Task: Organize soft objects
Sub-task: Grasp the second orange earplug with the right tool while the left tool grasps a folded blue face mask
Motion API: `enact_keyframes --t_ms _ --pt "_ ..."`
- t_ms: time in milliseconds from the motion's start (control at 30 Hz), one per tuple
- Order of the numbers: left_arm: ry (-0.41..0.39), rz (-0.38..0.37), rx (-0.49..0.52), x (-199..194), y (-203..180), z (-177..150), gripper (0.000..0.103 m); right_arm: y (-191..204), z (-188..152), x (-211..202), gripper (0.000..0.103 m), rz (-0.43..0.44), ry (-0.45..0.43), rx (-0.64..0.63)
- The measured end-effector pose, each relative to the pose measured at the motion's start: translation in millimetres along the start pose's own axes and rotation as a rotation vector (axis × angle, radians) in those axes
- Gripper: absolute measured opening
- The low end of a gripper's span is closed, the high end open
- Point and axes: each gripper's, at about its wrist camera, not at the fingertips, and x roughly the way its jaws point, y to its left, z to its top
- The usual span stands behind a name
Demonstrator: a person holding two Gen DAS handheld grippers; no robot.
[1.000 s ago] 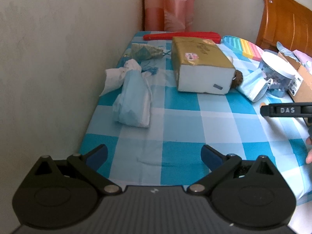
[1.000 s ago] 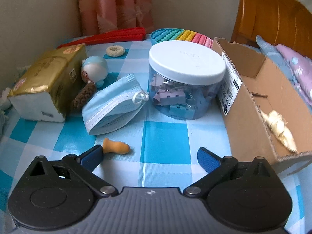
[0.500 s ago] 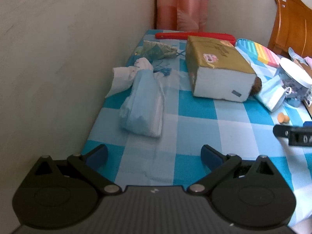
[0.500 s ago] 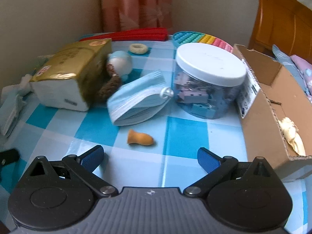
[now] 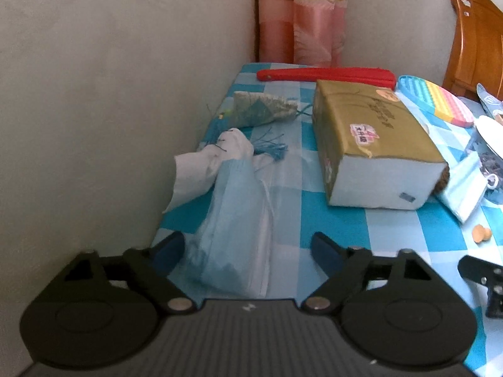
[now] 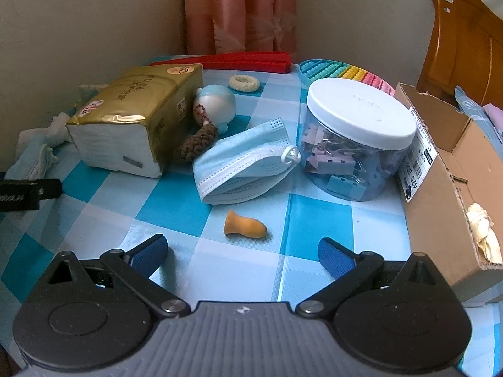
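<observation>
Two grippers work the checked table: the left gripper (image 5: 243, 249) straddles the crumpled blue mask (image 5: 234, 216) by the wall, jaws closing, pads not yet pressing, presumably to lift it. Right gripper (image 6: 242, 249) hangs wide and empty before the orange earplug (image 6: 245, 226); the cardboard box (image 6: 440, 188) alongside looks the likely bin.

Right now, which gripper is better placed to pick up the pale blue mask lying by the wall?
Left. The left gripper already straddles the blue mask by the wall, jaws closing without pressing yet. The right gripper faces the orange earplug across the table.
</observation>
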Motion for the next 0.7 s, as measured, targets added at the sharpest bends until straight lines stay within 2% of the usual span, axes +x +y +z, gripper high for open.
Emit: enact_keyframes --t_ms 133,233,300,533,567,633,700 --pt "-0.002 -0.026 -0.01 0 0 1 0.072 1 -1 0 0.103 0.006 -0.009 -0.004" --pt "-0.002 -0.041 -0.001 -2 -3 1 0.071 5 0 -1 0.096 0.01 -0.028 -0.013" --pt "-0.004 -0.044 0.004 -2 -4 1 0.068 8 2 -2 0.084 0.013 -0.038 -0.017" --pt "-0.002 -0.054 0.019 1 -6 5 0.063 10 7 -4 0.055 -0.024 -0.047 0.01" --pt "-0.002 -0.057 0.015 1 -5 6 0.058 11 8 -4 0.049 -0.027 -0.046 0.012" --pt "-0.007 -0.054 0.01 0 -5 6 0.047 11 8 -4 0.045 -0.032 -0.044 0.011" --pt "-0.003 -0.058 0.009 -2 -4 6 0.043 11 9 -4 0.037 -0.032 -0.044 0.009"
